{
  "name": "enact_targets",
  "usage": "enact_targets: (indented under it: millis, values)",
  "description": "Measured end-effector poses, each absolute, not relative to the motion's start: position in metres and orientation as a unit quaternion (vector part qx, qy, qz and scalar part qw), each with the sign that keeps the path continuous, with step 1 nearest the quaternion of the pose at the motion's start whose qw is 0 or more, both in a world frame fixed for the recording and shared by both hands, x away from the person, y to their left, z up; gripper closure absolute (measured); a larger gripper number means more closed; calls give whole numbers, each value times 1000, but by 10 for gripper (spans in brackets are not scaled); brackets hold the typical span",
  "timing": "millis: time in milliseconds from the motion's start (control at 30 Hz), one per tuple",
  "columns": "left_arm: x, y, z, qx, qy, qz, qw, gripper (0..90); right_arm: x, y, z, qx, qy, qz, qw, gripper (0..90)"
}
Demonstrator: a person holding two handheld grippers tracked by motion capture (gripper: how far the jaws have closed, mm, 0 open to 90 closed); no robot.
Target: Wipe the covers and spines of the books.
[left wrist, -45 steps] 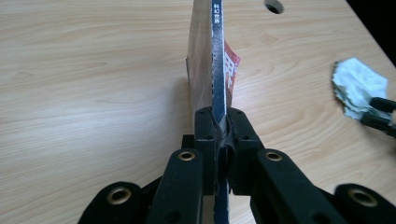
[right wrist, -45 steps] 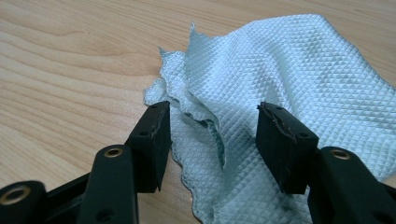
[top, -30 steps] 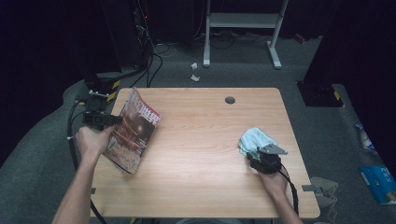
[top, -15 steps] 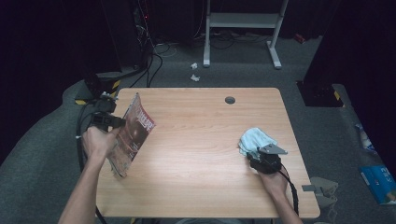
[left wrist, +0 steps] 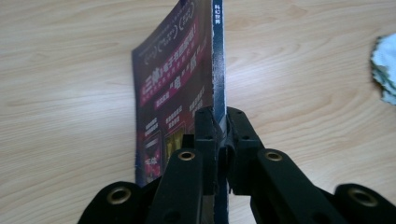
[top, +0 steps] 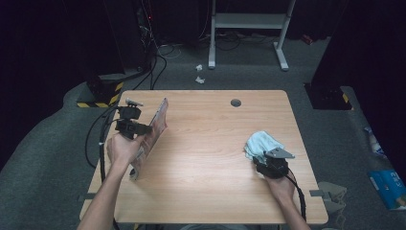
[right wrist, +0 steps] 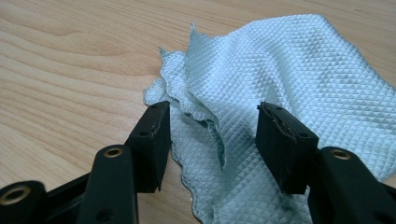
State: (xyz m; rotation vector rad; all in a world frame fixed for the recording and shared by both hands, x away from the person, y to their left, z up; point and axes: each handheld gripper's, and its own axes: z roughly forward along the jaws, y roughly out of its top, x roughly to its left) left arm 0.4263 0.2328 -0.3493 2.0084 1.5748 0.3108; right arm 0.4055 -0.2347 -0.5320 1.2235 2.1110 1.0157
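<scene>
A magazine (top: 151, 136) with a dark red cover stands on edge at the table's left side, held upright by my left gripper (top: 136, 128). In the left gripper view the jaws are shut on the magazine (left wrist: 180, 79) at its spine, my left gripper (left wrist: 219, 123) pinching the pages. A crumpled light blue cloth (top: 261, 143) lies at the right of the table. My right gripper (top: 268, 160) sits at its near edge. In the right gripper view the cloth (right wrist: 280, 70) spreads between and beyond the jaws of my right gripper (right wrist: 212, 126), which is open over a fold.
The wooden table (top: 206, 191) has a round cable grommet (top: 235, 102) near its far edge. Cables trail off the left side. A white desk frame (top: 249, 28) stands on the floor behind, and a blue packet (top: 390, 184) lies on the floor at right.
The left hand has turned the magazine from a slanted, cover-up pose to standing nearly on edge and moved it a little toward the far side. The right gripper and cloth stayed put.
</scene>
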Motion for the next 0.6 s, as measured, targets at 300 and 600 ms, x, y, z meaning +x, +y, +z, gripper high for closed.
enact_targets:
  millis: [300, 600]
  values:
    - [431, 206, -372, 759, 574, 76, 297, 843, 405, -235, -532, 449, 774, 372, 247, 453]
    - [435, 187, -390, 766, 560, 58, 311, 842, 405, -235, -532, 449, 774, 372, 247, 453]
